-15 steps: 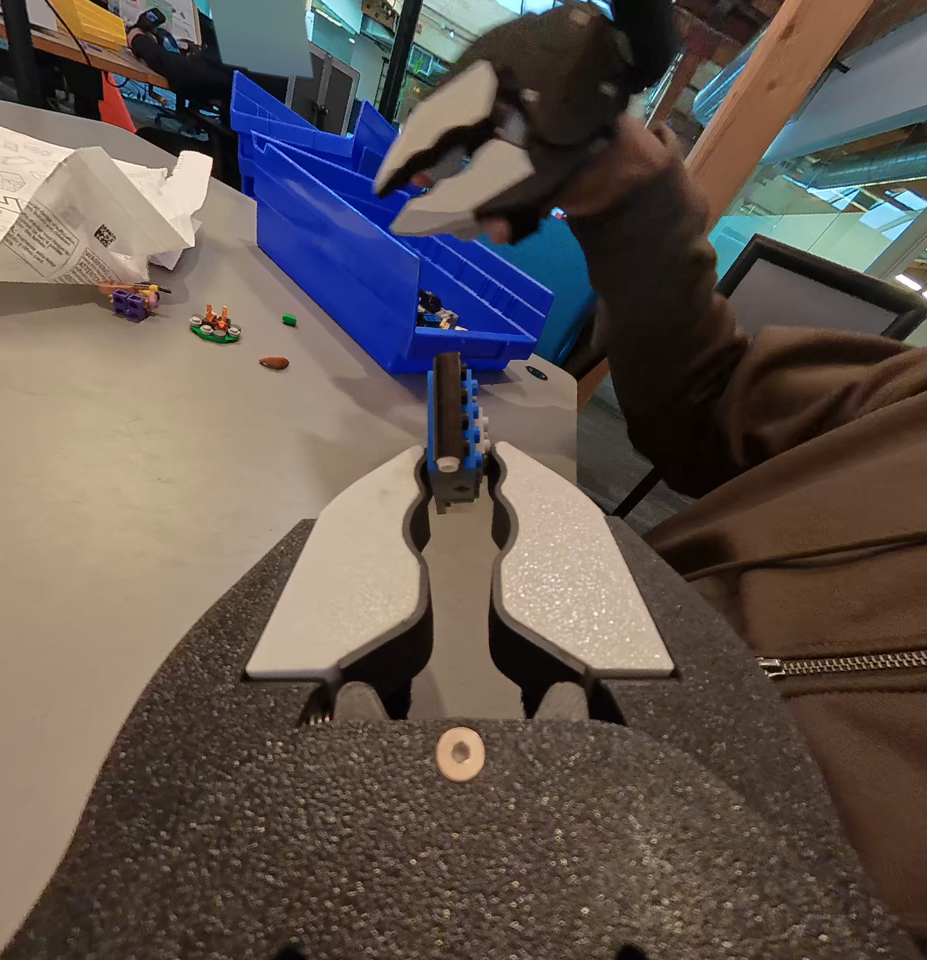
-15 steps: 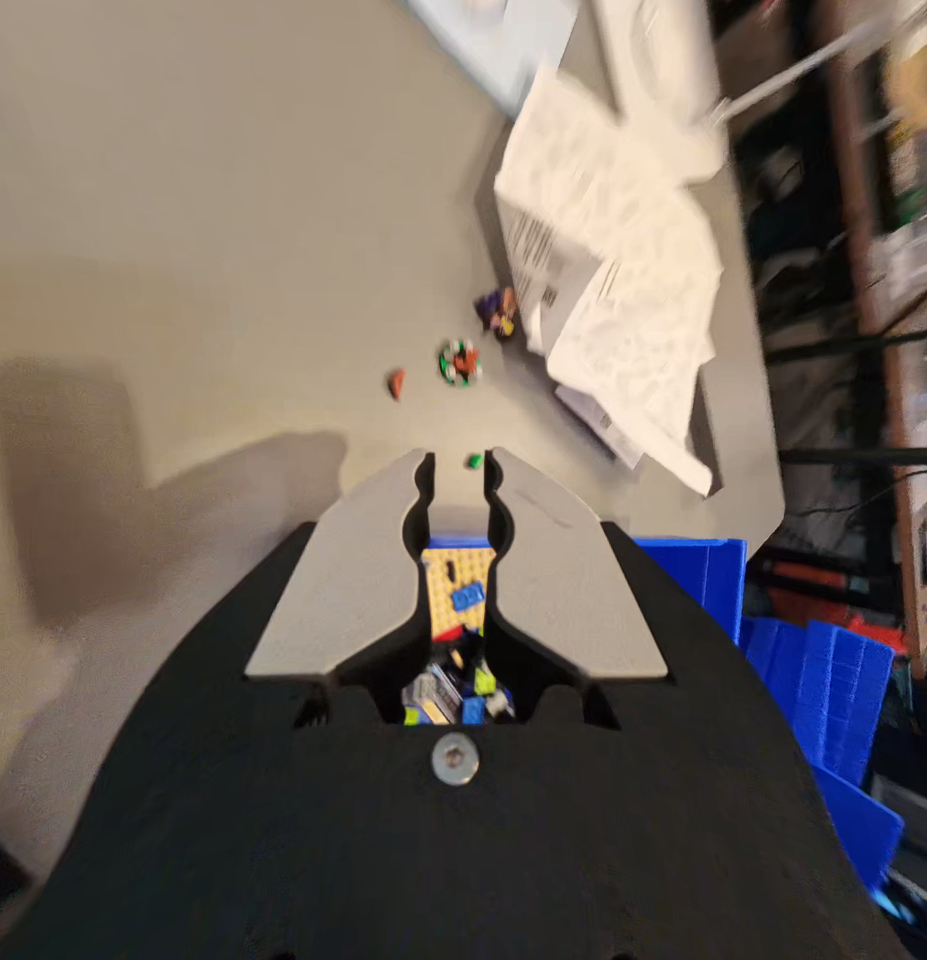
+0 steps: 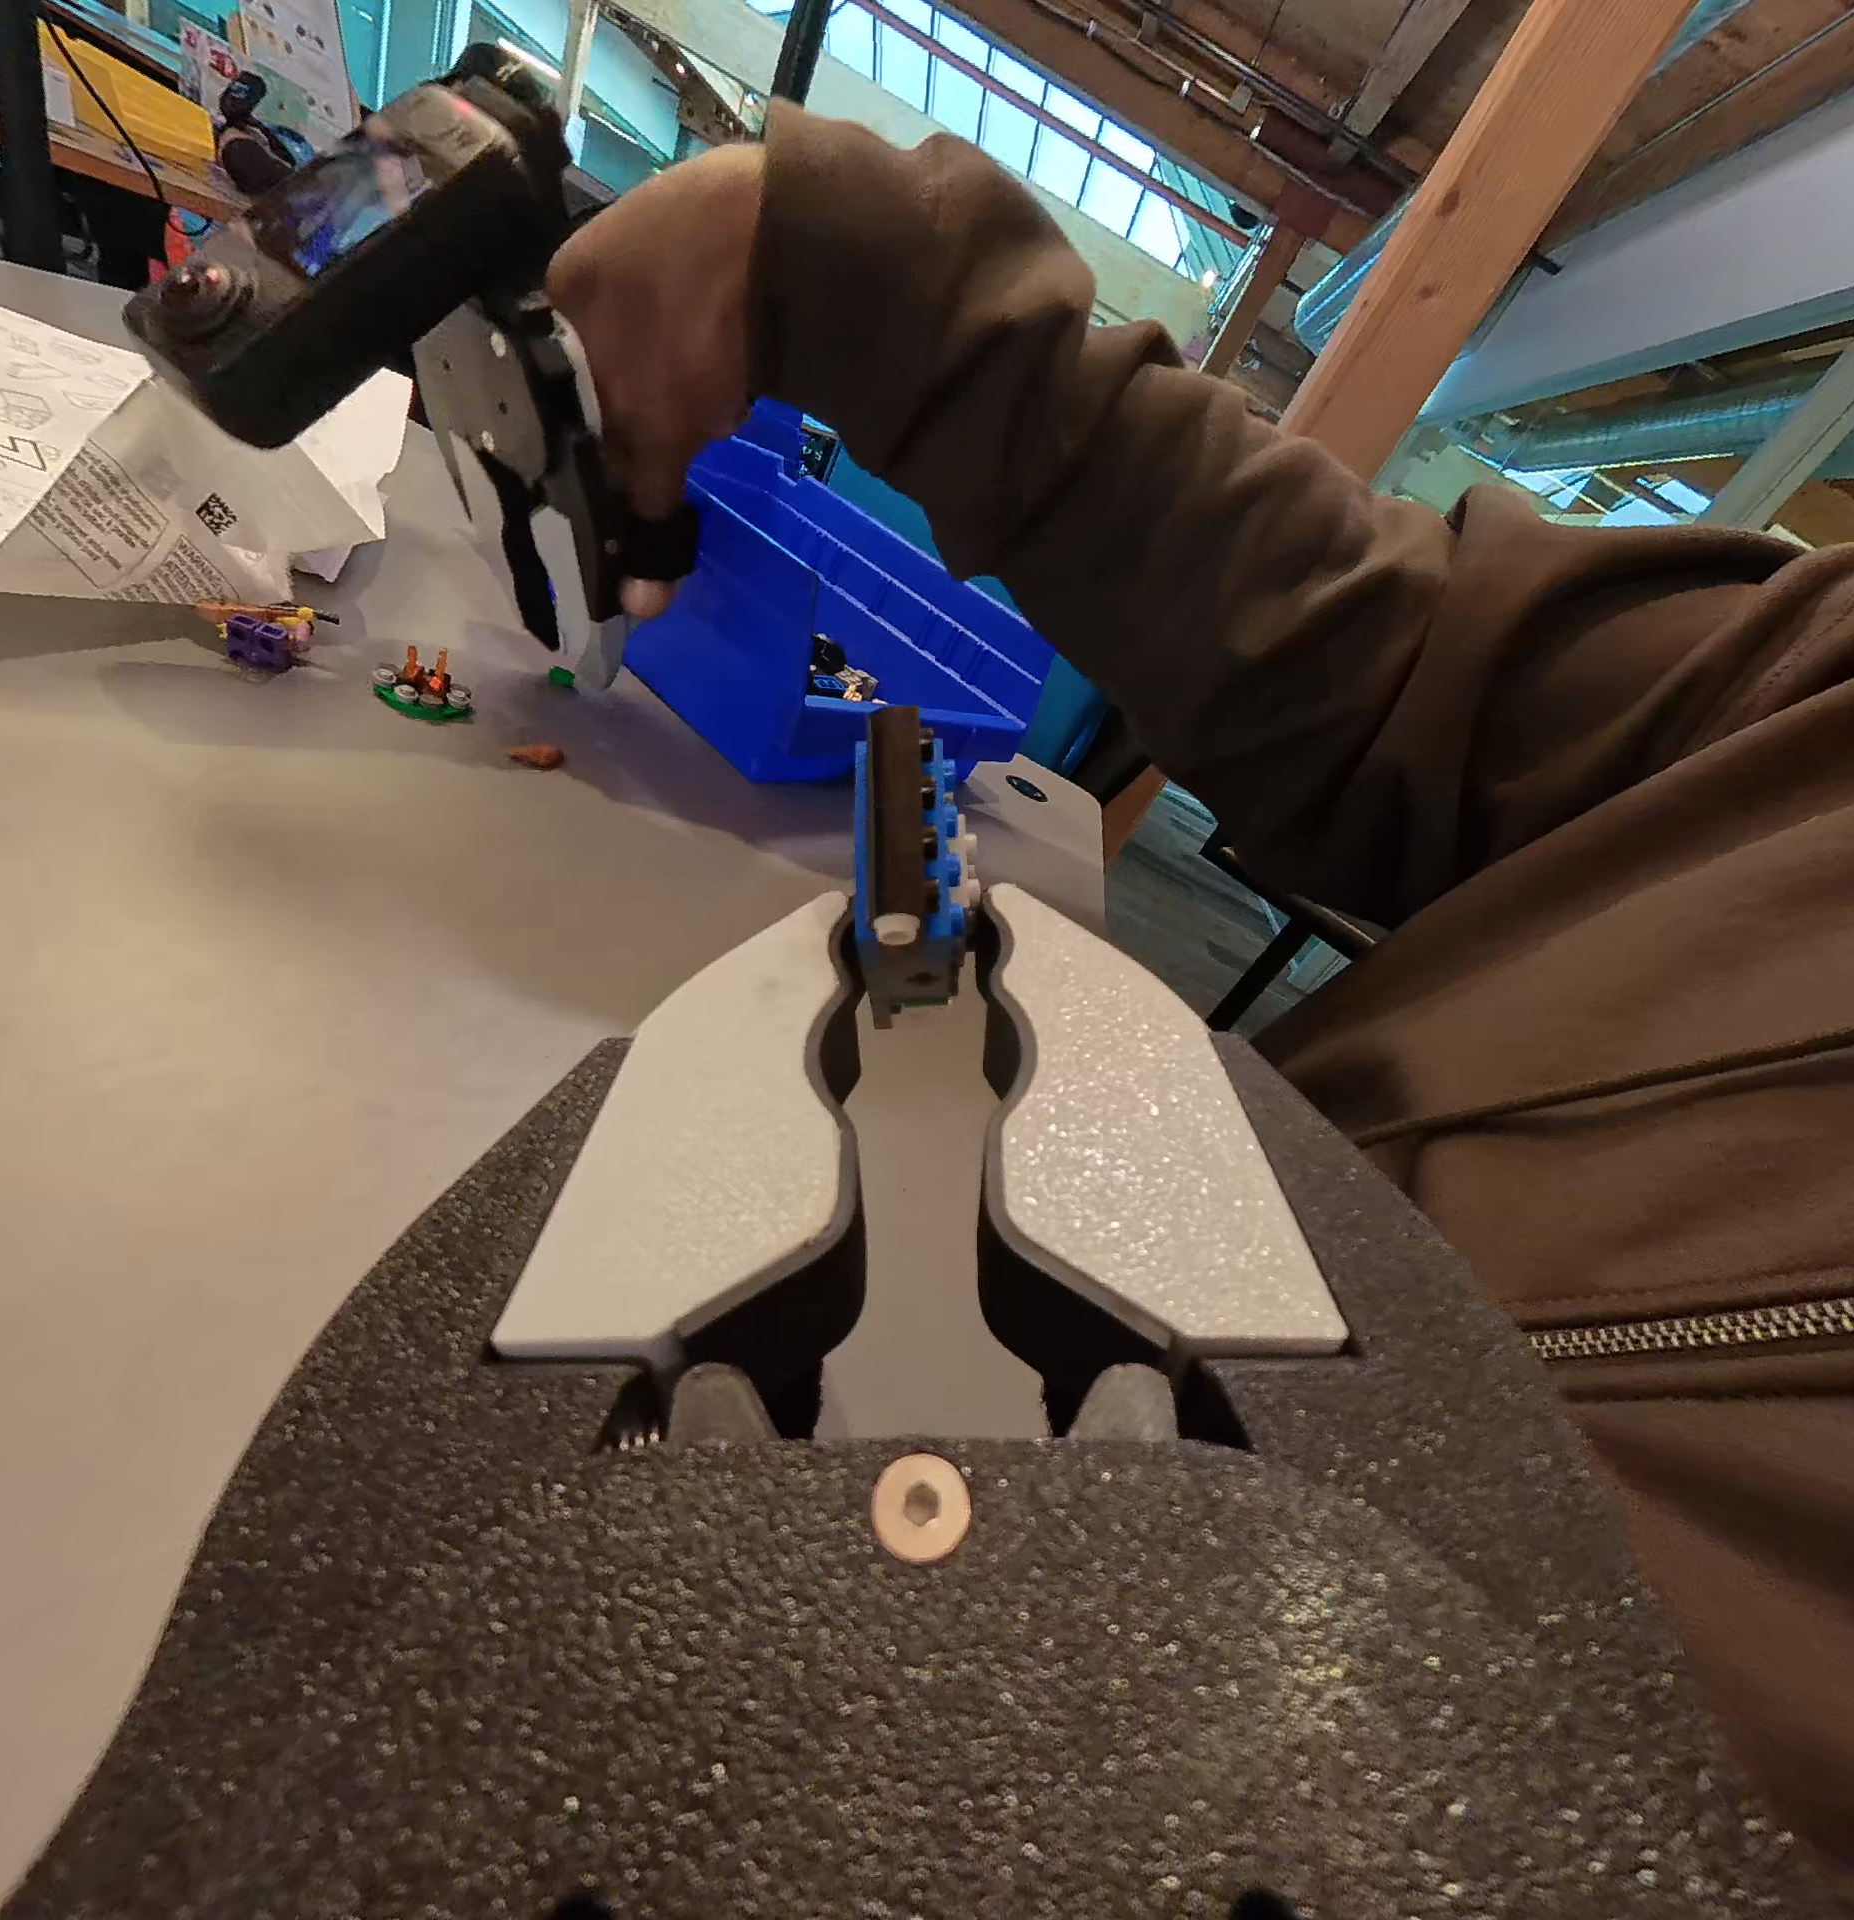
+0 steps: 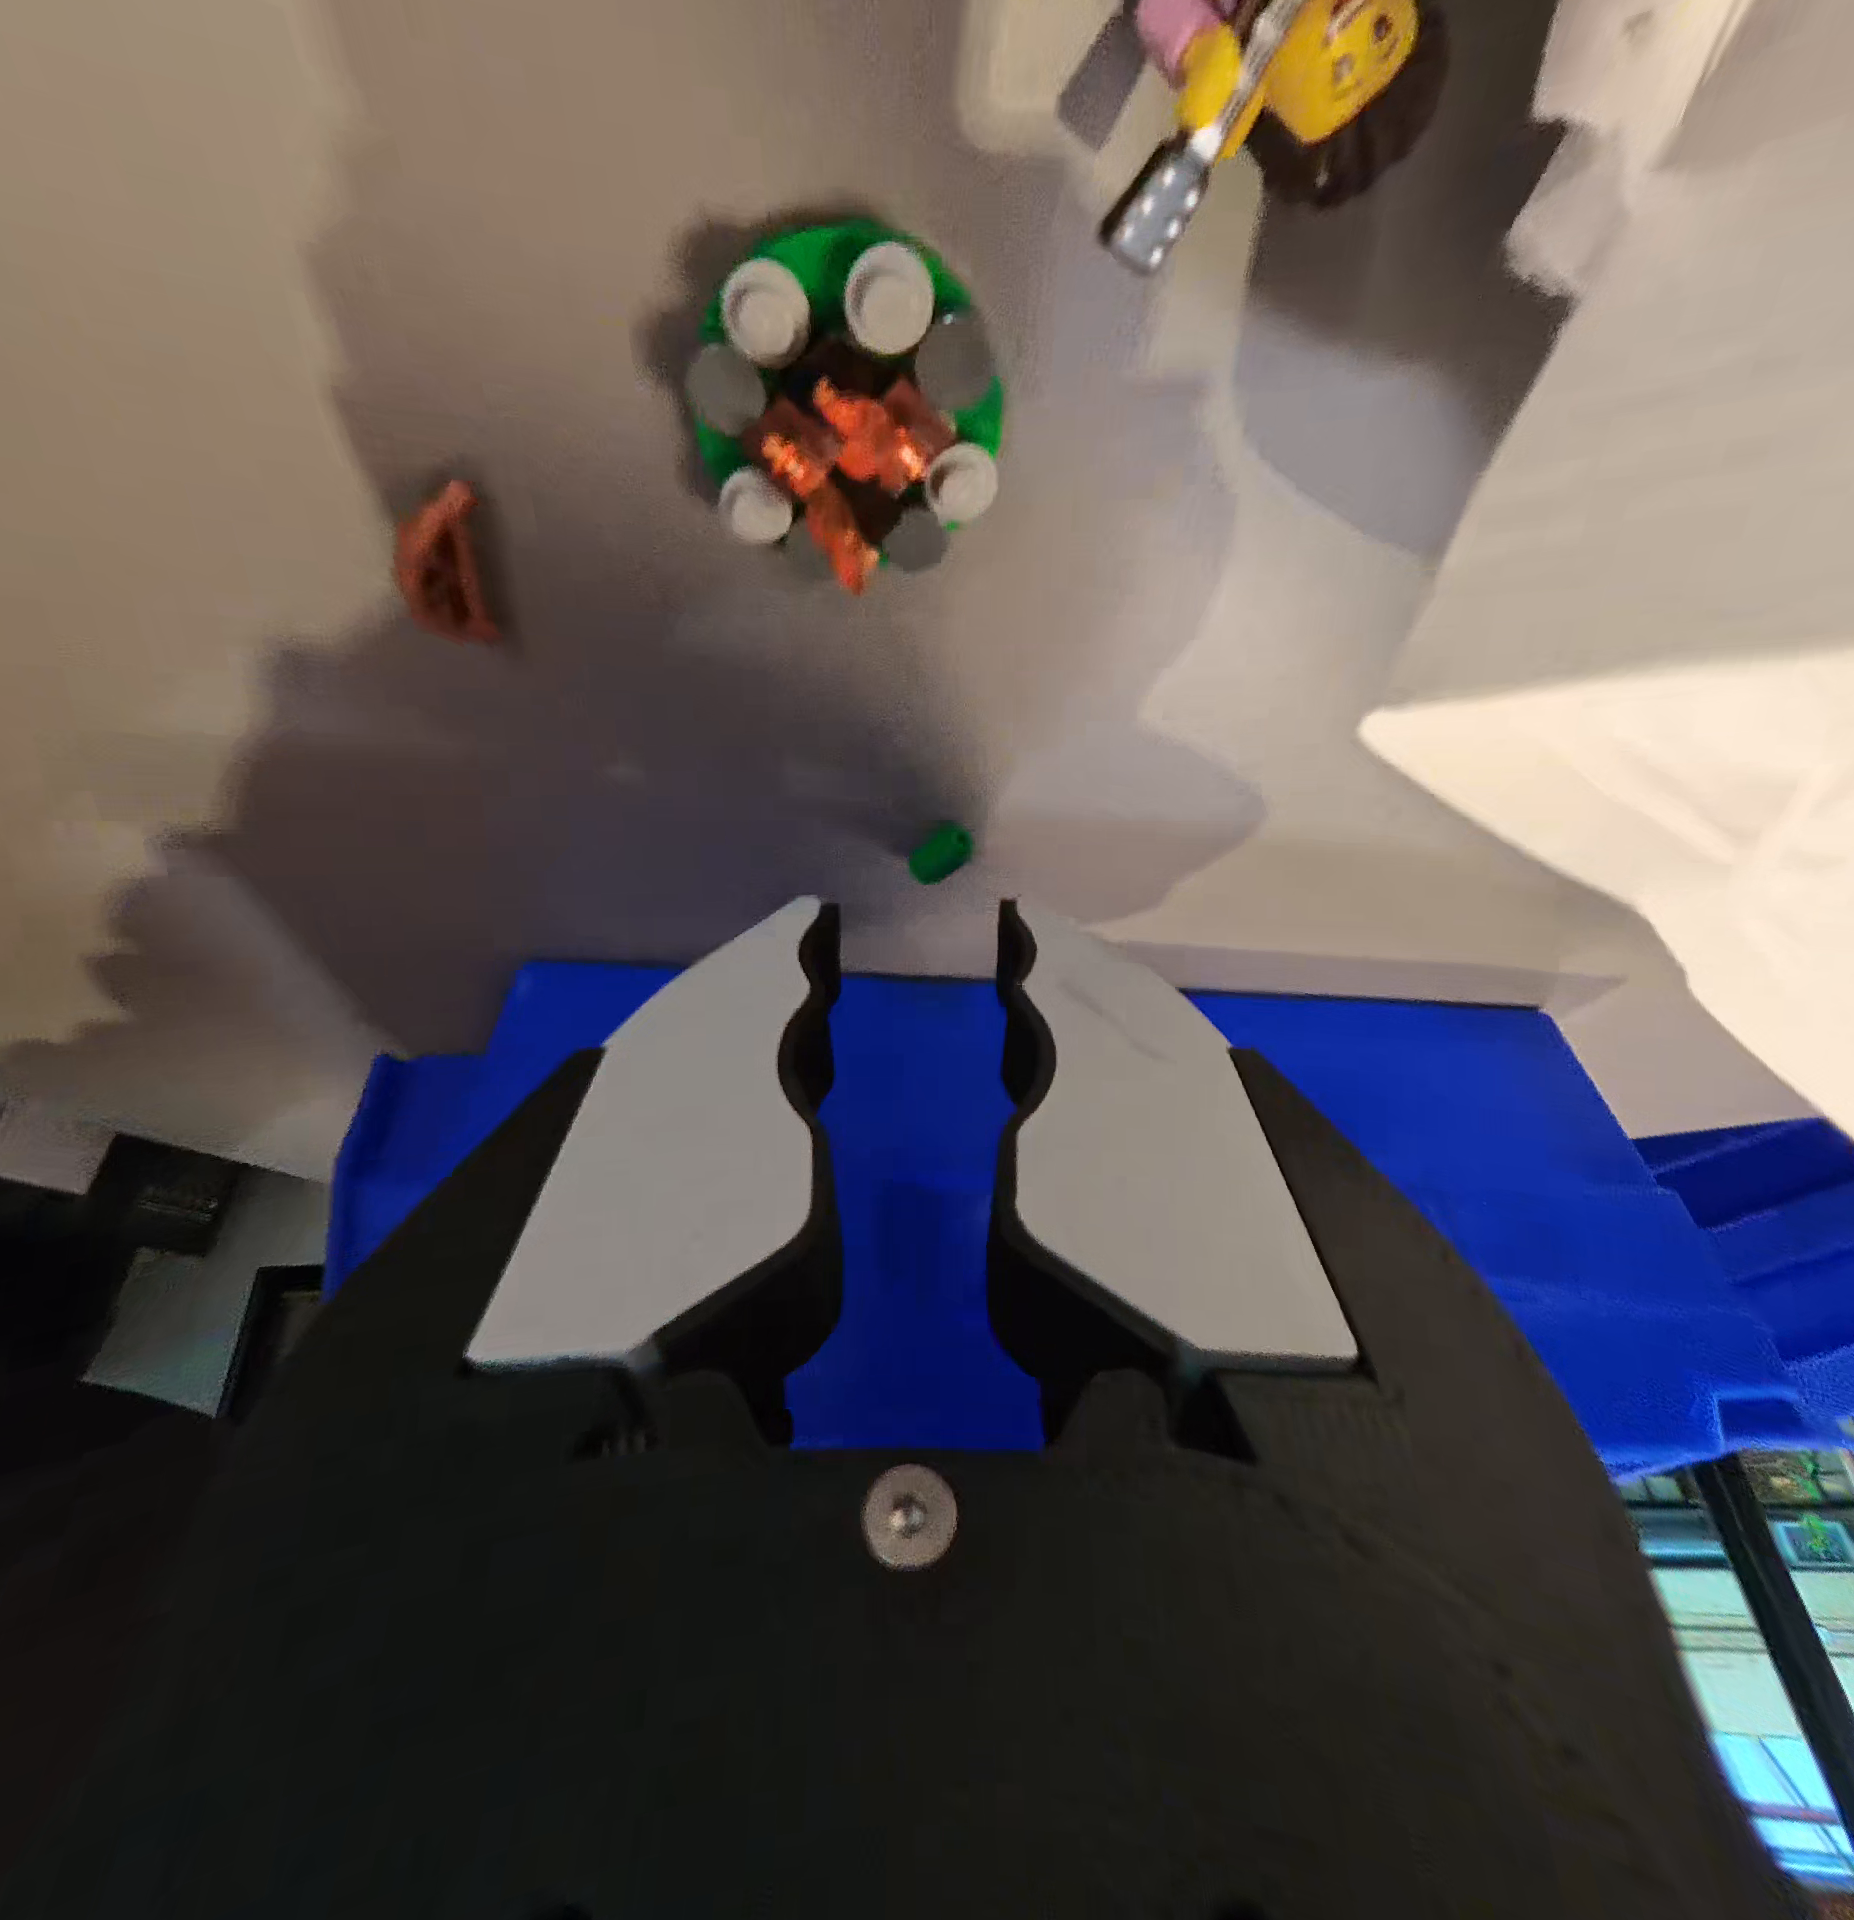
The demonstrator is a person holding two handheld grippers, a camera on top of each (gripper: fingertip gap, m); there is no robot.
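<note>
- A blue and black brick build is clamped upright between the fingertips of the left gripper; both pads are pressed against its lower end, and it is held above the grey table.
- The right gripper is seen with its jaws apart and nothing between them; it is pointed down at the table, fingertips close to the surface.
- Just ahead of the right fingertips a small green stud lies loose, not yet gripped.
- Farther ahead of that gripper are a green round plate with orange flames, a brown piece to its left, and a minifigure beyond.
- Under and behind the right gripper sits a blue bin holding more bricks.
- White paper sheets lie past the loose pieces.
- Only the build is in hand; the table pieces remain separate from it.
</note>
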